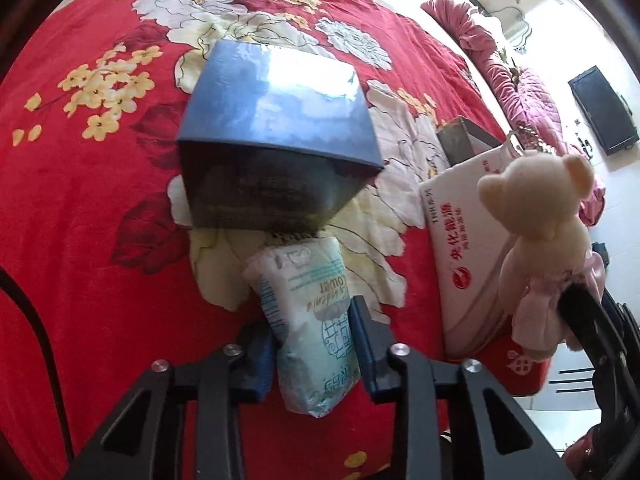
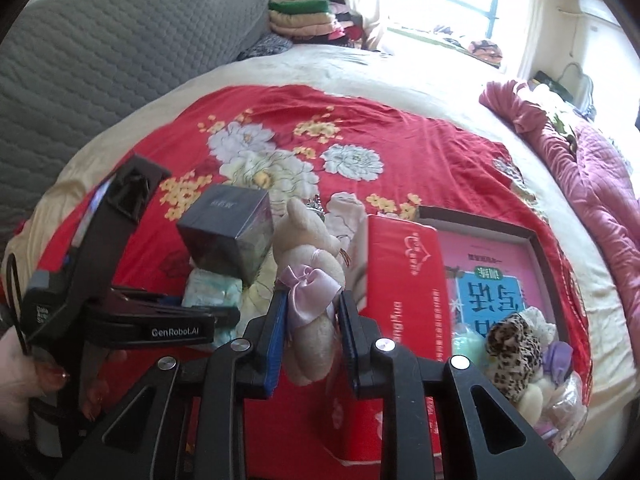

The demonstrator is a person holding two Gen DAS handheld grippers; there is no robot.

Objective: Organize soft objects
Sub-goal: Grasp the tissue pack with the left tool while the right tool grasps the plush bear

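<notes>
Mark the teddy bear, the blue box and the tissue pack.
teddy bear (image 2: 308, 320), right wrist view, its body below the bow
blue box (image 1: 276, 120), left wrist view, top face
tissue pack (image 1: 316, 340), left wrist view, printed wrapper

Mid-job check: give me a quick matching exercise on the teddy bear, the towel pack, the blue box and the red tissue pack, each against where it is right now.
Things:
1. teddy bear
2. towel pack
3. blue box
4. red tissue pack

Places:
A. lying on the red floral blanket, no tool on it
B. clamped in the left tool
C. standing on edge beside the tray of small soft items
D. clamped in the right tool

Pairs: 1-D, 2-B, 3-A, 4-C
</notes>
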